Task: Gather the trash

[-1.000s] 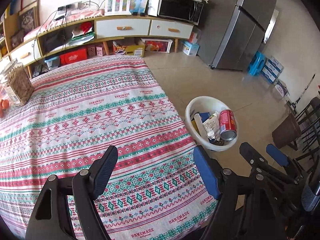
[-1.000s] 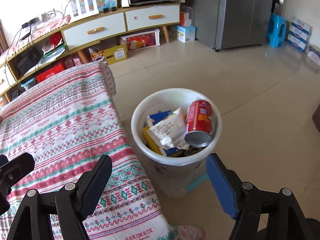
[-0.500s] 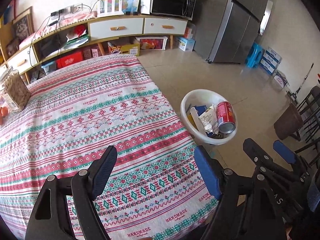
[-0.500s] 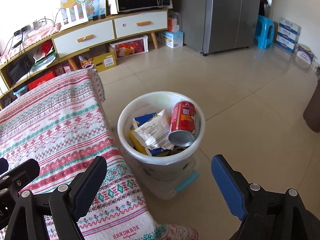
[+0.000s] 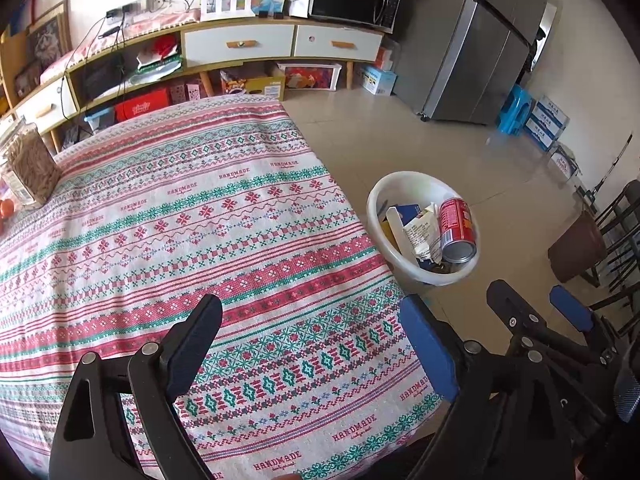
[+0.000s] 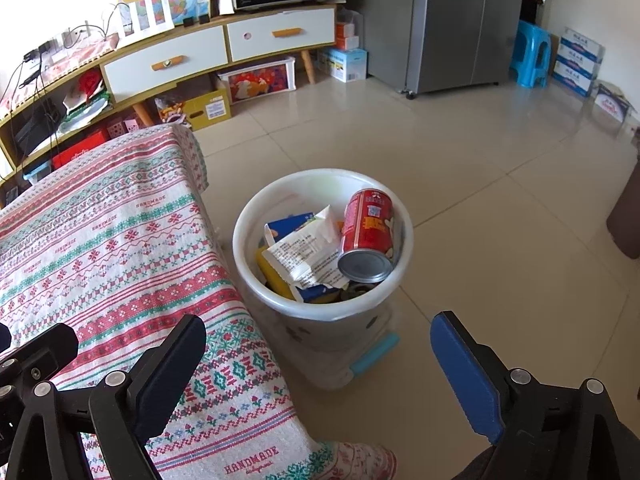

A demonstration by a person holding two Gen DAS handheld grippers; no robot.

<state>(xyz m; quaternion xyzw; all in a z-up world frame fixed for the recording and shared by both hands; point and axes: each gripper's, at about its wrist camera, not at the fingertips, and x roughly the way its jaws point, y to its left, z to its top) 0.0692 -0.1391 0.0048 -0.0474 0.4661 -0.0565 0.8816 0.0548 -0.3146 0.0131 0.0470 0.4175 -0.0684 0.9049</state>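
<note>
Both wide open, nothing held: left gripper (image 5: 310, 344) over the red-and-green patterned tablecloth (image 5: 168, 240), right gripper (image 6: 320, 352) above floor tiles. White round plastic bin (image 6: 256, 280) on the floor just beside the table, stuffed with a red metal can (image 6: 368, 228), crumpled white wrapper (image 6: 304, 252), blue carton (image 6: 290, 222).

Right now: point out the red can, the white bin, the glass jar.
red can (image 6: 370, 226), right wrist view, printed side.
white bin (image 6: 320, 312), right wrist view, near rim.
glass jar (image 5: 30, 162), left wrist view, filled body.
</note>
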